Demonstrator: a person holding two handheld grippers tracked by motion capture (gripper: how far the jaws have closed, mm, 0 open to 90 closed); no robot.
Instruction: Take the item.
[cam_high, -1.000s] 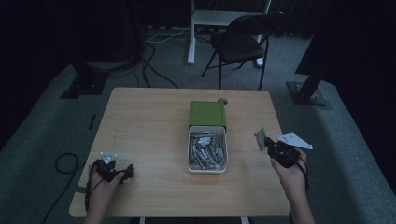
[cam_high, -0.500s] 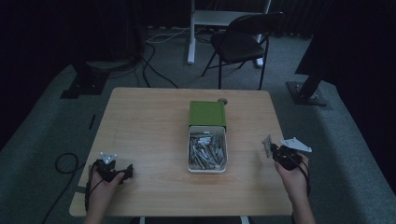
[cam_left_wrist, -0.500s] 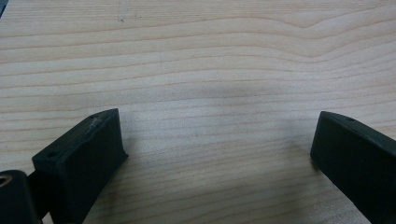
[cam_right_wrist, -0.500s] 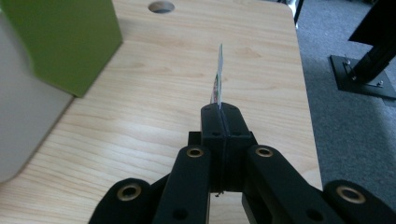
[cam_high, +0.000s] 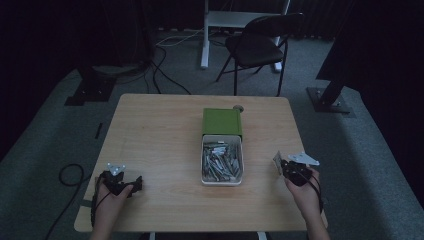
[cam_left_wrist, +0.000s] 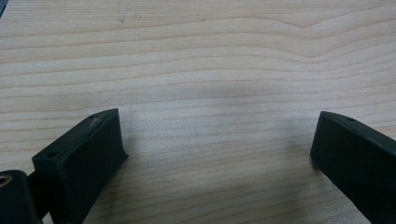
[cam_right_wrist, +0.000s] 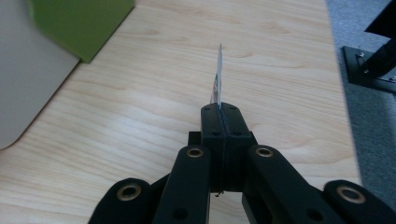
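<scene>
A thin packet (cam_right_wrist: 218, 77) is being pinched edge-on by the right gripper (cam_right_wrist: 219, 109) near the desk's (cam_high: 160, 130) right edge; the left gripper (cam_left_wrist: 217, 140) is being held wide apart over bare wood near the left front corner.

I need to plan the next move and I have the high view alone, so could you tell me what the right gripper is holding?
Observer: The right gripper is shut on a thin packet, held edge-on.
Operator: Thank you. Is the left gripper holding anything?
Observer: No, the left gripper is open over the bare wooden table.
Operator: How near is the packet to the green box?
Observer: The green box lies off to the packet's left, apart from it.
</scene>
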